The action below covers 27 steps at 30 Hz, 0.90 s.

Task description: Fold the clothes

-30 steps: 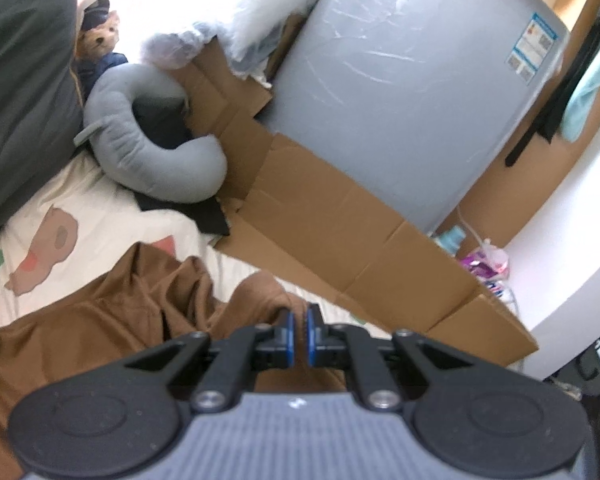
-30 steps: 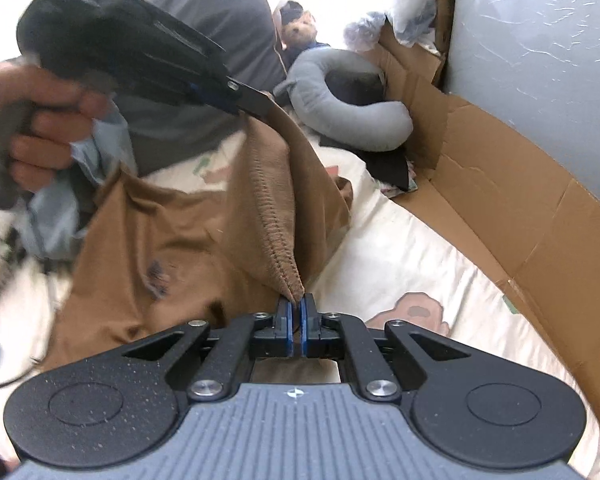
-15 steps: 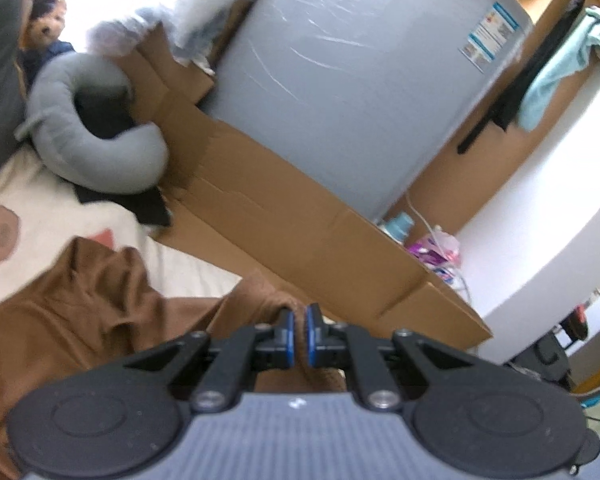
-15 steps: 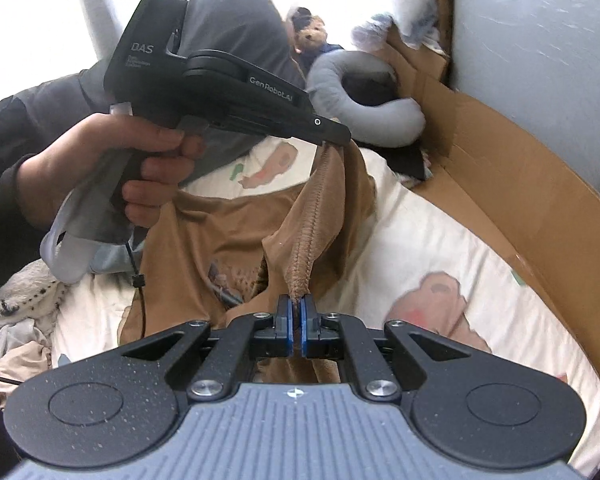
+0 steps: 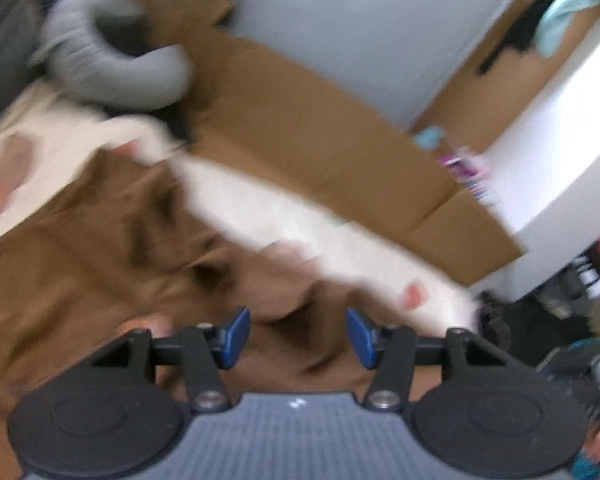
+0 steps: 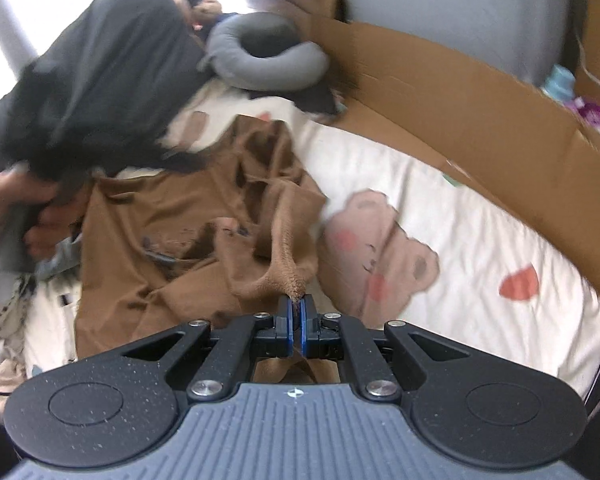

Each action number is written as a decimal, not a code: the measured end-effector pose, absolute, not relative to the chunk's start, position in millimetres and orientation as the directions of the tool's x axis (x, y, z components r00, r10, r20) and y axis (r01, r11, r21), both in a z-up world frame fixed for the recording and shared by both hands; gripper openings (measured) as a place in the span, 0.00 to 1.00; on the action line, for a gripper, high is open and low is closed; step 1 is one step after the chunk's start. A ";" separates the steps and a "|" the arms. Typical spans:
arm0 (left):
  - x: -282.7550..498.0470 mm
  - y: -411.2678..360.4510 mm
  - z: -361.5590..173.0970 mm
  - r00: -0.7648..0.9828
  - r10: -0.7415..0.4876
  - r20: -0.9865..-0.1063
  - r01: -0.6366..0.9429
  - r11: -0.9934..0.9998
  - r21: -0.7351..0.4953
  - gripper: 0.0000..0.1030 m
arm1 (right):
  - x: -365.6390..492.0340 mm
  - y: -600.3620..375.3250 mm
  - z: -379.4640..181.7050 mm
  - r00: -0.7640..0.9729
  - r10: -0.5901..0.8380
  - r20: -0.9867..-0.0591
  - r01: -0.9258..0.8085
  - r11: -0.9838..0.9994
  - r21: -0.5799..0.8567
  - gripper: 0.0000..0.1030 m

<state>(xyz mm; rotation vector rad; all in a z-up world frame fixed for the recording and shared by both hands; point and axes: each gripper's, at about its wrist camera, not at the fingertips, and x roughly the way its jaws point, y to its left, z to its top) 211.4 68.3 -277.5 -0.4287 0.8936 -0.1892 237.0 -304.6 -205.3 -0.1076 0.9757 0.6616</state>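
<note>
- Since the earlier frame: left gripper (image 5: 297, 332) dropped low, jaws just sprung apart, hem released onto brown garment (image 6: 160, 220).
- Right gripper (image 6: 296, 320) clenched on hem, garment rumpled on bedsheet (image 6: 480, 240) toward ten o'clock.
- Risk: one-sided pull dragging cloth askew, bunching the fold.

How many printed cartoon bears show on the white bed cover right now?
1 whole pink-brown printed cartoon bear, on the white bed cover right of the crumpled brown garment. A partial pink-brown print peeks out above it; others may be covered.

One brown garment (image 6: 148, 216), one neck pillow (image 6: 260, 76), two grippers.
</note>
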 end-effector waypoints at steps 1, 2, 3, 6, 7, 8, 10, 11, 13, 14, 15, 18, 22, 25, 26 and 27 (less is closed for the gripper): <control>200.4 77.8 -285.6 0.604 -0.299 -0.739 -0.052 0.910 -0.411 0.58 | 238.5 -308.0 -209.1 0.388 0.468 -0.794 -0.554 0.807 0.204 0.01; 190.0 86.3 -293.4 0.589 -0.266 -0.763 -0.088 0.917 -0.388 0.60 | 239.7 -311.2 -212.6 0.394 0.465 -0.793 -0.544 0.813 0.207 0.01; 177.9 95.4 -302.3 0.571 -0.232 -0.787 -0.130 0.922 -0.365 0.61 | 241.0 -314.5 -216.0 0.399 0.462 -0.792 -0.534 0.819 0.209 0.01; 140.8 118.8 -324.7 0.517 -0.143 -0.844 -0.251 0.918 -0.309 0.68 | 246.7 -322.1 -223.4 0.416 0.452 -0.789 -0.512 0.834 0.208 0.01; 129.4 125.8 -330.1 0.501 -0.119 -0.857 -0.283 0.914 -0.292 0.68 | 249.0 -324.5 -225.3 0.422 0.449 -0.788 -0.505 0.838 0.207 0.01; 119.9 131.3 -334.3 0.488 -0.097 -0.867 -0.310 0.910 -0.277 0.69 | 251.4 -326.5 -227.0 0.427 0.445 -0.787 -0.498 0.843 0.206 0.01; 102.3 141.9 -342.2 0.462 -0.054 -0.885 -0.364 0.899 -0.245 0.74 | 254.9 -330.7 -228.9 0.440 0.436 -0.785 -0.486 0.851 0.200 0.01; 96.7 146.2 -344.6 0.452 -0.038 -0.891 -0.390 0.890 -0.235 0.75 | 257.0 -332.2 -229.8 0.447 0.431 -0.784 -0.481 0.855 0.195 0.01; 80.8 153.7 -350.7 0.447 -0.025 -0.894 -0.431 0.870 -0.240 0.76 | 260.9 -334.8 -230.9 0.459 0.422 -0.782 -0.469 0.862 0.190 0.01; 73.3 157.0 -353.9 0.447 -0.020 -0.894 -0.448 0.860 -0.243 0.79 | 262.9 -336.0 -231.5 0.465 0.417 -0.781 -0.463 0.866 0.188 0.01; 66.9 159.2 -357.3 0.451 -0.018 -0.892 -0.459 0.853 -0.249 0.82 | 264.8 -337.3 -232.0 0.471 0.413 -0.780 -0.456 0.870 0.186 0.01; 53.9 159.9 -368.1 0.445 0.011 -0.895 -0.482 0.846 -0.229 0.85 | 270.9 -342.3 -233.5 0.488 0.394 -0.779 -0.433 0.884 0.176 0.01; 42.0 157.4 -388.2 0.405 0.022 -0.914 -0.518 0.829 -0.210 0.88 | 276.2 -347.8 -238.0 0.497 0.365 -0.787 -0.412 0.898 0.156 0.01; 36.5 158.0 -408.5 0.372 -0.001 -0.928 -0.548 0.807 -0.220 0.88 | 279.5 -352.0 -242.6 0.502 0.348 -0.792 -0.399 0.905 0.145 0.01; 35.5 157.3 -415.2 0.363 -0.010 -0.932 -0.554 0.802 -0.225 0.89 | 280.5 -353.3 -244.7 0.504 0.341 -0.793 -0.393 0.909 0.140 0.01; 34.7 156.6 -422.0 0.354 -0.024 -0.935 -0.560 0.795 -0.232 0.89 | 281.5 -354.5 -246.7 0.507 0.334 -0.795 -0.388 0.912 0.135 0.01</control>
